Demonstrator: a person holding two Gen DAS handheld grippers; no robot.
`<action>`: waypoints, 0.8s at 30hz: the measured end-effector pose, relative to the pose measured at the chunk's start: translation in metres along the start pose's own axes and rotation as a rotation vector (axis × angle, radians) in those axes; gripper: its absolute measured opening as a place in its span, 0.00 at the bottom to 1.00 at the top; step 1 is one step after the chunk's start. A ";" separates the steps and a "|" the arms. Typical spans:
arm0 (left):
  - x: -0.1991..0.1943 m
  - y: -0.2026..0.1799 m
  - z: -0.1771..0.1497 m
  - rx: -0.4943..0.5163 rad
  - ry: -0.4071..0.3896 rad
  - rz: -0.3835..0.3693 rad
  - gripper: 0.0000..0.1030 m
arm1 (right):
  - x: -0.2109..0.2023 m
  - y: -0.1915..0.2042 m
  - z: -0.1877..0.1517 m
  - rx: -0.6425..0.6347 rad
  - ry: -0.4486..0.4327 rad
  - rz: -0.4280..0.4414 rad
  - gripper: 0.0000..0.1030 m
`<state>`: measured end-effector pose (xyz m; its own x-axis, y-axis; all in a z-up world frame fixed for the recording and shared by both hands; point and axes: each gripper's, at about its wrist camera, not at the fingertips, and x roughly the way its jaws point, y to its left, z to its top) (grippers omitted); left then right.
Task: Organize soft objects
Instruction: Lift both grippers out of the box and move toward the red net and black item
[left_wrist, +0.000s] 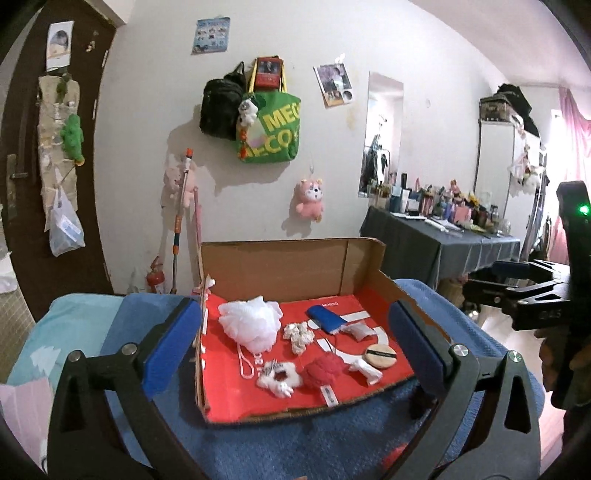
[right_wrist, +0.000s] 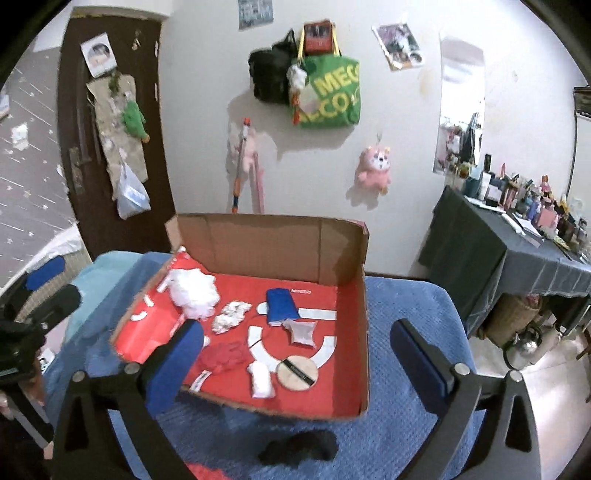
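Note:
A shallow cardboard box with a red floor (left_wrist: 373, 295) (right_wrist: 364, 332) lies on a blue cloth. In it lie a white mesh bath puff (left_wrist: 249, 323) (right_wrist: 194, 291), a cream scrunchie (left_wrist: 299, 334) (right_wrist: 231, 315), a blue sponge (left_wrist: 327, 317) (right_wrist: 281, 304), a red fluffy piece (left_wrist: 323, 371) (right_wrist: 221, 356), a white furry piece (left_wrist: 277, 376), a round powder puff (left_wrist: 380, 354) (right_wrist: 297, 373) and a small white piece (right_wrist: 261, 380). A black soft thing (right_wrist: 299, 448) lies on the cloth in front of the box. My left gripper (left_wrist: 295, 350) is open and empty above the box. My right gripper (right_wrist: 295, 354) is open and empty.
The blue cloth (right_wrist: 406, 314) covers a raised surface. A light blue pillow (left_wrist: 62, 332) lies at the left. Bags and a pink plush (left_wrist: 310, 201) hang on the wall behind. A cluttered table with a dark cloth (right_wrist: 517, 258) stands at the right, a dark door (right_wrist: 107, 129) at the left.

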<state>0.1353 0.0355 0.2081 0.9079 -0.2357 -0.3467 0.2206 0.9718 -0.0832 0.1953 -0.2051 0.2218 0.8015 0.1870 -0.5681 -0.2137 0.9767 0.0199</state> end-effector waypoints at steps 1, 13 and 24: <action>-0.007 -0.001 -0.005 -0.004 -0.003 0.009 1.00 | -0.009 0.002 -0.007 0.002 -0.017 -0.009 1.00; -0.045 -0.016 -0.071 -0.007 0.038 0.068 1.00 | -0.055 0.014 -0.094 0.026 -0.115 -0.079 1.00; -0.031 -0.028 -0.124 -0.021 0.141 0.070 1.00 | -0.035 0.013 -0.153 0.048 -0.034 -0.103 1.00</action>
<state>0.0566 0.0155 0.1055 0.8612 -0.1667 -0.4802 0.1498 0.9860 -0.0735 0.0787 -0.2148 0.1161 0.8367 0.0881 -0.5405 -0.1028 0.9947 0.0030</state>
